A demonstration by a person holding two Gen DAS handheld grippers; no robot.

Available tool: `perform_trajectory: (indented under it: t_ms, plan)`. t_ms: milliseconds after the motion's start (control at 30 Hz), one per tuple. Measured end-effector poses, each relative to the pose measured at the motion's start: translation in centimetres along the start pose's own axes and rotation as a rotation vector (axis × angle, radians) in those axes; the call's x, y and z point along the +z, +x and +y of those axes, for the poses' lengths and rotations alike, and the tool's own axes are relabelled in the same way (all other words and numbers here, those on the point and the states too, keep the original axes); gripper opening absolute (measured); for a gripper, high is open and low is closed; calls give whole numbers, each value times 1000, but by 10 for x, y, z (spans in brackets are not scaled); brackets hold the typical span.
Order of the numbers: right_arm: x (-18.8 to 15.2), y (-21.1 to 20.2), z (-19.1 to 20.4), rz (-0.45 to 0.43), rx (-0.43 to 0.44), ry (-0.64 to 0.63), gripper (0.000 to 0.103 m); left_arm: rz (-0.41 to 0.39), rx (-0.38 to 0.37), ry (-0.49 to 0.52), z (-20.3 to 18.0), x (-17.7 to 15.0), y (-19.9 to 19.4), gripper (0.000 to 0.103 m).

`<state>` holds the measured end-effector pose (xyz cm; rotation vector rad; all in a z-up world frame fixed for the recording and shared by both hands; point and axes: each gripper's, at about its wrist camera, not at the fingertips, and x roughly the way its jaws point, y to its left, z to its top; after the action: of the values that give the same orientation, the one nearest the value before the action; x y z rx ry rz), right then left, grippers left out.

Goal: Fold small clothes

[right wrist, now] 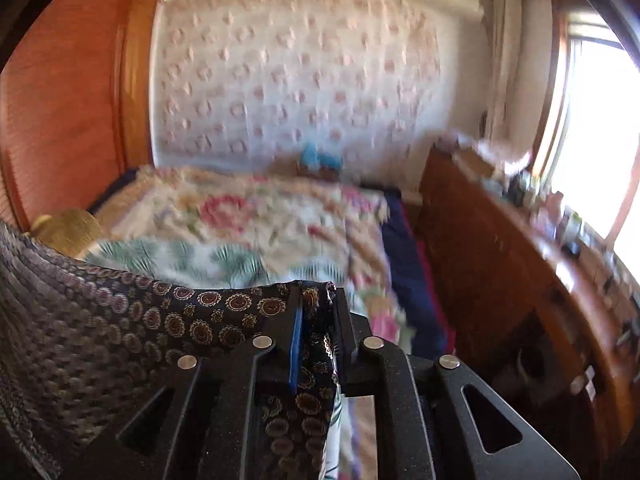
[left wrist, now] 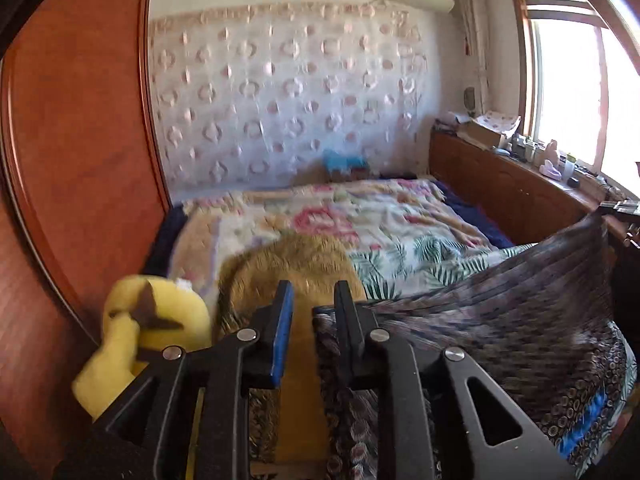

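Observation:
A dark garment (left wrist: pixel 520 300) printed with round medallions and a blue band hangs stretched between both grippers above the bed. In the left wrist view my left gripper (left wrist: pixel 313 286) has its jaws apart; the garment's edge lies against the right finger (left wrist: pixel 348 320), and the blue pad (left wrist: pixel 282 332) stands clear of it. In the right wrist view a folded corner of the garment (right wrist: pixel 120 320) sits loosely between the jaws of my right gripper (right wrist: pixel 319 288), which stand wider than the thin fabric. Both views are blurred.
A floral bedspread (left wrist: pixel 320 220) covers the bed. A mustard cushion (left wrist: pixel 296 256) and a yellow plush toy (left wrist: pixel 148 332) lie near the wooden headboard (left wrist: pixel 80 120) at left. A cluttered wooden sideboard (left wrist: pixel 500 184) runs under the window at right.

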<state>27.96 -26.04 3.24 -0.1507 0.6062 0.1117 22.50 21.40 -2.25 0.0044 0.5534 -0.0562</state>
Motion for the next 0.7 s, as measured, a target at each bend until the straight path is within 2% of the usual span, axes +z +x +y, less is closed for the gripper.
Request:
perform_trajectory:
  t_ms: [33, 67, 133, 167, 267, 367, 533, 700]
  plan:
    - [-8, 10, -1, 23, -3, 13, 23, 12, -16, -14, 3, -8, 4, 43]
    - [-15, 14, -1, 36, -3, 10, 23, 21, -25, -16, 3, -14, 5, 49]
    - [-25, 18, 2, 54, -3, -8, 26, 27, -48, -12, -1, -25, 3, 68]
    - [-32, 16, 2, 66, -11, -17, 28, 39, -70, -8, -4, -32, 0, 71]
    - [-30, 13, -18, 72, 18, -10, 40, 52, -80, 8, -13, -43, -7, 72]
    - [-35, -7, -26, 88, 42, 8, 40, 46, -69, 30, -32, -51, -23, 72]
    - [-69, -26, -37, 107, 122, 53, 41, 62, -135, 38, -55, -83, -40, 72]
    - [-96, -21, -47, 159, 107, 27, 41, 124, -145, 57, -80, -116, -40, 73]
